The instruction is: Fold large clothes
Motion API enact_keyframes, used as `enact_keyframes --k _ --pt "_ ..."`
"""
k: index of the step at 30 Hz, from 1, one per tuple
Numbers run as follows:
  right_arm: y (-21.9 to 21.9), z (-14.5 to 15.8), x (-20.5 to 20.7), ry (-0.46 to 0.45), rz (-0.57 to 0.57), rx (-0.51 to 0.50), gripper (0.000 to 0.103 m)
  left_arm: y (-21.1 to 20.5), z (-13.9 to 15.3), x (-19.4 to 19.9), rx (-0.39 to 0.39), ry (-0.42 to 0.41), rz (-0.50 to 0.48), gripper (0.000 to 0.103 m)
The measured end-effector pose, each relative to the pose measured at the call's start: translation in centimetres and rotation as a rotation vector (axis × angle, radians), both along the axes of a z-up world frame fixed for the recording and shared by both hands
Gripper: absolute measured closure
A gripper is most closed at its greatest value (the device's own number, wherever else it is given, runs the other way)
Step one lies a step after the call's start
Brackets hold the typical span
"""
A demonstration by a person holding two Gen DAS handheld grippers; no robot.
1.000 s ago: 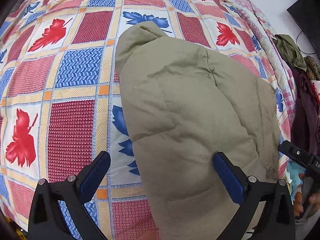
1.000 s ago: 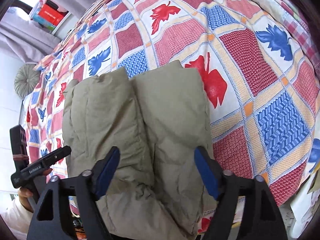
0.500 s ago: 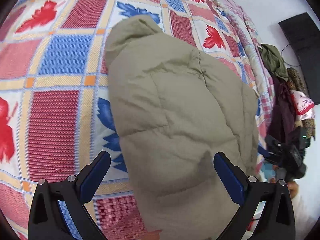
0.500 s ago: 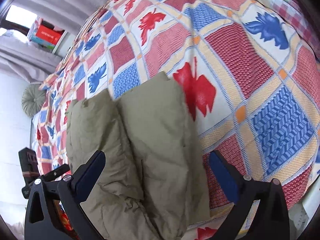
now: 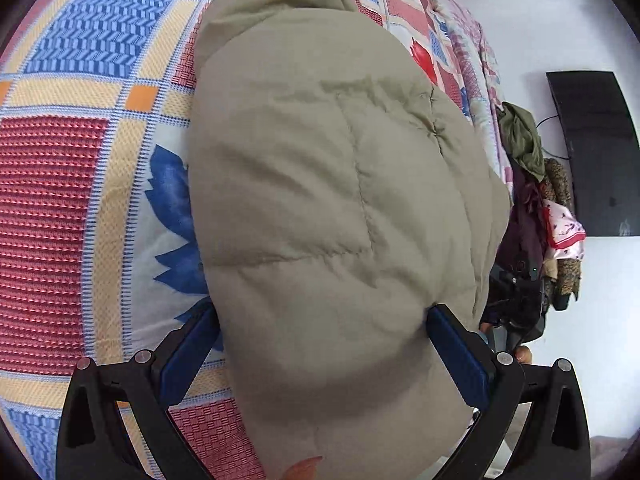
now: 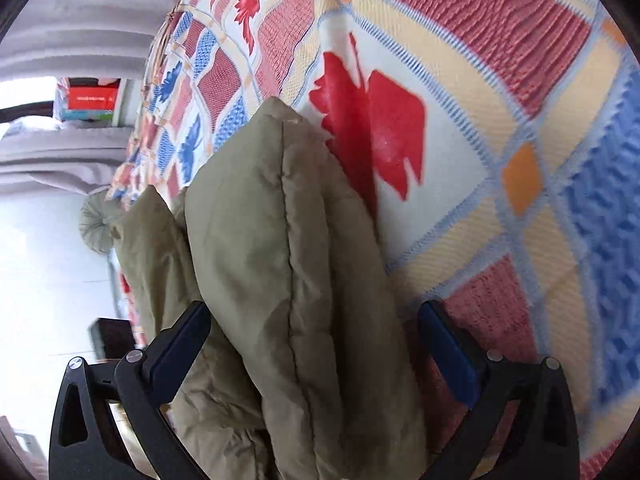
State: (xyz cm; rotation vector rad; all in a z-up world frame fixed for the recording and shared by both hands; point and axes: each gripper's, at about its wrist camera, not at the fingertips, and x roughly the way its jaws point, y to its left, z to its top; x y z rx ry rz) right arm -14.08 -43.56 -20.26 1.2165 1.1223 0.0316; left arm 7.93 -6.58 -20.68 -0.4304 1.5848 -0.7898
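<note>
A puffy olive-green padded jacket [image 5: 328,200] lies folded on a bed with a red, blue and cream leaf-patterned cover [image 5: 60,184]. My left gripper [image 5: 322,344] is open, its blue pads either side of the jacket's near end. In the right wrist view the jacket [image 6: 288,264] shows as two stacked padded layers seen edge-on. My right gripper [image 6: 314,340] is open and straddles the thick folded edge, right pad down by the bed cover [image 6: 500,120].
Clothes hang in a heap [image 5: 532,208] past the bed's right edge, beside a dark screen [image 5: 596,152] on a white wall. A round grey cushion [image 6: 96,220], curtains and a red box [image 6: 94,98] are at the far side of the bed.
Both grippers have dropped low and moved in close to the jacket's near edge. The jacket now fills the space between each pair of fingers. Both stay open.
</note>
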Motion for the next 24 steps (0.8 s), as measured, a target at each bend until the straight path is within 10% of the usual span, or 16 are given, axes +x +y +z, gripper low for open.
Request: enact_keyframes --k 6,13,19,24 --pt "1.2 1.4 2.6 -0.155 0.089 0.097 0.0 -0.5 -0.8 -0.2 0.005 -0.012 -0.012 0.0" --pt "5.5 2.2 7.3 -0.028 0.403 -0.203 0.0 -2.2 -1.3 -0.1 0.034 -0.033 -0.021 0.0" --pt "5.3 0.1 8.9 0.019 0.395 -0.172 0.0 -2.7 -3.7 0.1 -0.064 0.092 0.014 0.0" --pt "5.6 -0.4 9.2 0.026 0.378 -0.162 0.0 -4.8 -2.4 -0.9 -0.002 0.005 0.003 0.0"
